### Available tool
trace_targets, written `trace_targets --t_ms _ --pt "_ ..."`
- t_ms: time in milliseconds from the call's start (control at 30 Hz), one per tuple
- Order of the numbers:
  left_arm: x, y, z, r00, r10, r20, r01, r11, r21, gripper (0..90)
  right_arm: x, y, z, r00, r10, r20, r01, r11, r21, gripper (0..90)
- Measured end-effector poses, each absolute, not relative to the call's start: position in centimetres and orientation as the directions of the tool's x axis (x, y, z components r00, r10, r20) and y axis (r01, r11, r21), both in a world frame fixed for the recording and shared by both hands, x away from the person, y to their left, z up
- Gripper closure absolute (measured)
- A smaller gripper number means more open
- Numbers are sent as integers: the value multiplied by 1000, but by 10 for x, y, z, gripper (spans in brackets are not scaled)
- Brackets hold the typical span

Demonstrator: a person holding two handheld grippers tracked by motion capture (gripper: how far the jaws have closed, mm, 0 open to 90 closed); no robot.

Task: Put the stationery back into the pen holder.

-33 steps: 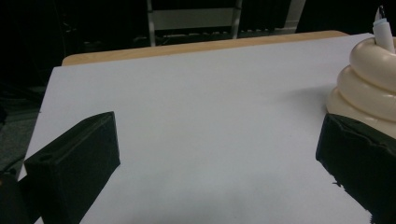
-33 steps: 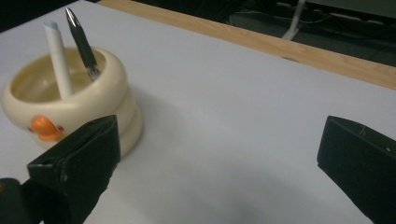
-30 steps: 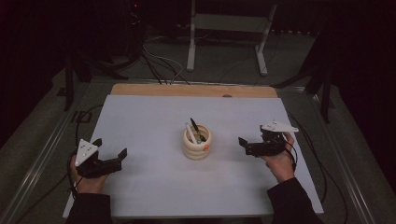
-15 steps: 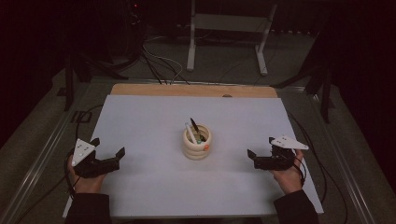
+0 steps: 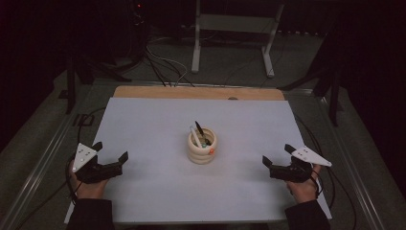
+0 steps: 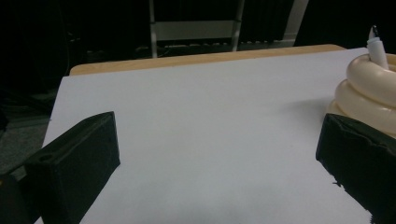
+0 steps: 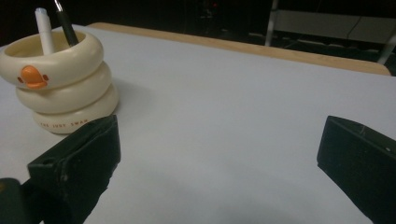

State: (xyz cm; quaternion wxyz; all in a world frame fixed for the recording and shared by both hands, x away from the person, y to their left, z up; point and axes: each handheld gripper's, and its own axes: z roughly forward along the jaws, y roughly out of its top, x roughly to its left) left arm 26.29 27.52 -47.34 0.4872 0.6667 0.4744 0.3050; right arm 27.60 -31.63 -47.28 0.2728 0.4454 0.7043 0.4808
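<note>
Cream, glossy ringed pen holder [image 5: 201,147] looks rigid, smooth, possibly slippery; grip its rim or a ring groove. Left gripper [image 5: 111,161] and right gripper [image 5: 276,160] fingers stand apart, empty.

There's lettering on the cream ringed pen holder [image 7: 60,84] at the upper left of the right gripper view: a line of small orange capitals runs round its lowest ring, reading something like "THE JUST SWAN", though the middle word is too small to be sure of. Above it, on the top ring, sits an orange beak-shaped mark, a picture and no writing. Nothing else readable turns up, not on the pens standing in the holder nor on the white table.
</note>
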Motion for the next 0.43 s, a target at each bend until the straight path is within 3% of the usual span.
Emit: trace_targets --t_ms 433 --pt "266 270 -479 358 932 -62 358 -75 931 1 279 -325 -481 -403 913 67 374 97 922 0"
